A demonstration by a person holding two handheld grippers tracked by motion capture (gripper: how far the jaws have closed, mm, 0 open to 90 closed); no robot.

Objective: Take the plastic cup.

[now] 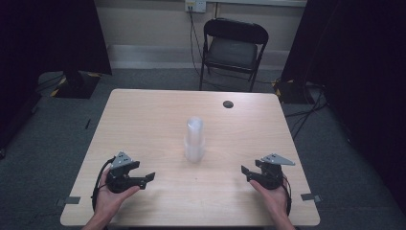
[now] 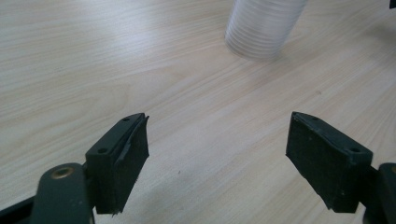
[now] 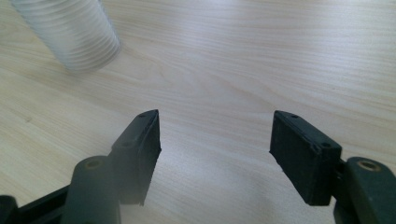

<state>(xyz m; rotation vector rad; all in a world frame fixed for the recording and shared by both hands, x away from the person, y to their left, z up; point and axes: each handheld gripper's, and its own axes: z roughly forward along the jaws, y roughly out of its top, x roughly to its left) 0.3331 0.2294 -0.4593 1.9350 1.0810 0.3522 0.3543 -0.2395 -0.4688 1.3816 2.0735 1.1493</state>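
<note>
Nothing started yet. Stack of clear plastic cups (image 1: 194, 139) stands upright mid-tabletop (image 1: 143, 115), untouched. Left hand-held gripper (image 1: 143, 178) sits near-left, jaws wide, empty. Right hand-held gripper (image 1: 249, 173) sits near-right, jaws apart, empty. Both well clear of the stack; approach and grasp still to do.

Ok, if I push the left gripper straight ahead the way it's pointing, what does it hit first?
Probably nothing: the left gripper, jaws open, aims at bare table; the stack of clear cups stands slightly right of that line, though depth is unclear.
</note>
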